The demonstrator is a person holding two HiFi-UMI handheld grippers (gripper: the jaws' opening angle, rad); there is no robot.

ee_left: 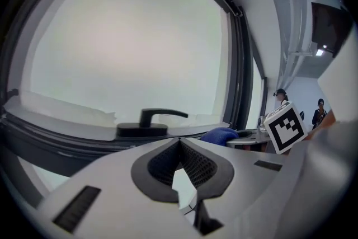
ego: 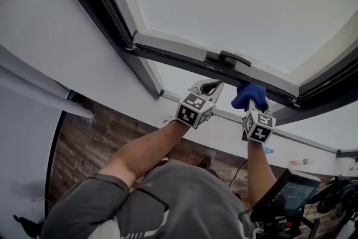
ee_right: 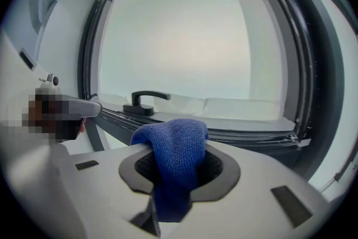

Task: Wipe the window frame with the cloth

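Cloth [ee_right: 176, 145]: deep blue, with a fine looped knit like a microfibre towel, bunched into a rounded fold. It is clamped between the jaws of the right hand-held gripper [ee_right: 178, 169]. The fold rises above the jaw tips and a strip of it hangs down through the gap behind them. In the head view the cloth [ego: 249, 95] is a small blue lump at the lower rail of the window frame [ego: 184, 59], to the right of the black handle [ego: 226, 57].

Left hand-held gripper [ee_left: 179, 145]: jaws together at the tips, nothing between them. It is held up beside the right one and just below the same rail.

Window frame: dark rail and seals around a pale inner border, enclosing a bright, featureless pane [ee_left: 123, 36].

Not resolved: the cloth covers the right jaw tips and the stretch of rail behind it, so no view shows whether cloth and frame touch. The frame's upper corners run out of the head view, and both gripper views bend it strongly. The length of cloth below the jaws is cut off
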